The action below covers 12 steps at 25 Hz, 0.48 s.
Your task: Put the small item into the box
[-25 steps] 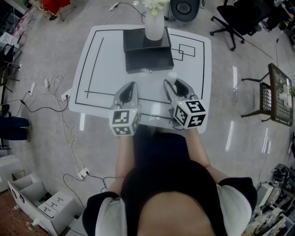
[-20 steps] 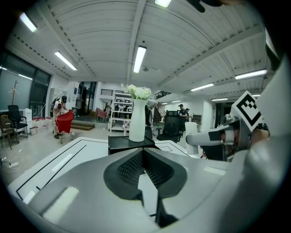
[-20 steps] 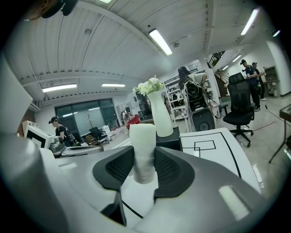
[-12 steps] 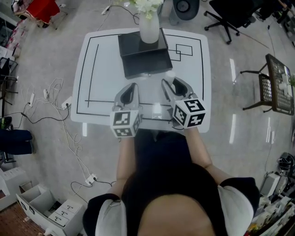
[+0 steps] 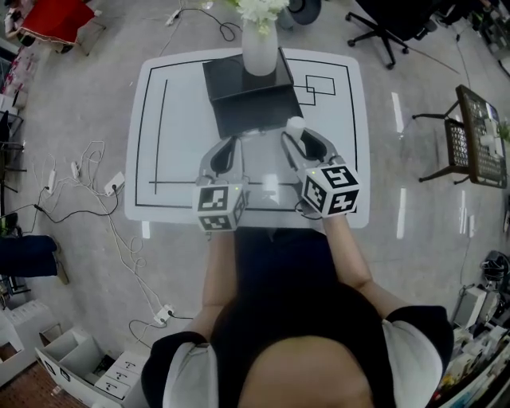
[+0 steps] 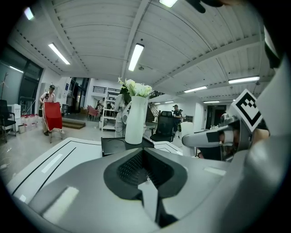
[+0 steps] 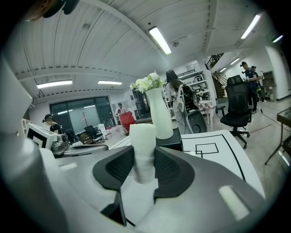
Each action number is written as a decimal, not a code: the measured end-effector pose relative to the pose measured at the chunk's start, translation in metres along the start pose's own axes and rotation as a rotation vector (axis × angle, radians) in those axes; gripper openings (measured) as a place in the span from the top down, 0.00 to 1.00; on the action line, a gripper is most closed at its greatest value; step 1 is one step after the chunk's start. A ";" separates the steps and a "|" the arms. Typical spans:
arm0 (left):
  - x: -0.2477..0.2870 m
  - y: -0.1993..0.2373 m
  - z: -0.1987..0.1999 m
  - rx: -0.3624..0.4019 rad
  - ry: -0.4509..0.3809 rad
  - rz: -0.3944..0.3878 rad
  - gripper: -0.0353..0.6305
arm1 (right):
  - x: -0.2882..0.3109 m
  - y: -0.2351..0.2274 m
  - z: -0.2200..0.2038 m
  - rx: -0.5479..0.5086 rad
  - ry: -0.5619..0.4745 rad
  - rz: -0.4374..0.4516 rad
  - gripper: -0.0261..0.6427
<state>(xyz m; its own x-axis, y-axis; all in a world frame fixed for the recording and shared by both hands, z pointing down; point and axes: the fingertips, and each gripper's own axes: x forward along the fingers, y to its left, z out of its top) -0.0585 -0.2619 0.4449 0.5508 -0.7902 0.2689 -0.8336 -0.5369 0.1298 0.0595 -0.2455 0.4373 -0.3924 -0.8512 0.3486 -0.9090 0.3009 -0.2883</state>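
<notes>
The left tongs (image 5: 226,148) are over the near half of the white surface (image 5: 175,119), clenched together with nothing between them. Just right of them the right tongs (image 5: 298,137) grasp the small white cylinder (image 5: 295,125) upright, just beside the near right corner of the black box (image 5: 259,111). A white vase (image 5: 260,49) with flowers stands on the far part of this box. Cables (image 5: 88,167) lie on the floor at the left, and a black office chair (image 5: 390,24) stands far right.

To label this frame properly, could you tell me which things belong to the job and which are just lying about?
For the job: white cylinder, right gripper holding it, black box.
Lying about: vase of flowers, office chair, floor cables.
</notes>
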 end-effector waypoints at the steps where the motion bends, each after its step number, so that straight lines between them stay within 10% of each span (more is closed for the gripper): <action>1: 0.002 0.002 0.000 0.001 0.004 -0.004 0.93 | 0.002 0.000 0.001 -0.001 -0.001 -0.004 0.75; 12: 0.024 0.016 -0.008 -0.018 0.030 -0.048 0.93 | 0.022 0.001 0.010 -0.034 0.013 -0.019 0.75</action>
<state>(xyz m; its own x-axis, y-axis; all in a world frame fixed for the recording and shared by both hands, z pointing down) -0.0589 -0.2867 0.4609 0.5889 -0.7544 0.2900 -0.8070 -0.5682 0.1606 0.0514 -0.2682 0.4363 -0.3764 -0.8513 0.3656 -0.9206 0.2992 -0.2511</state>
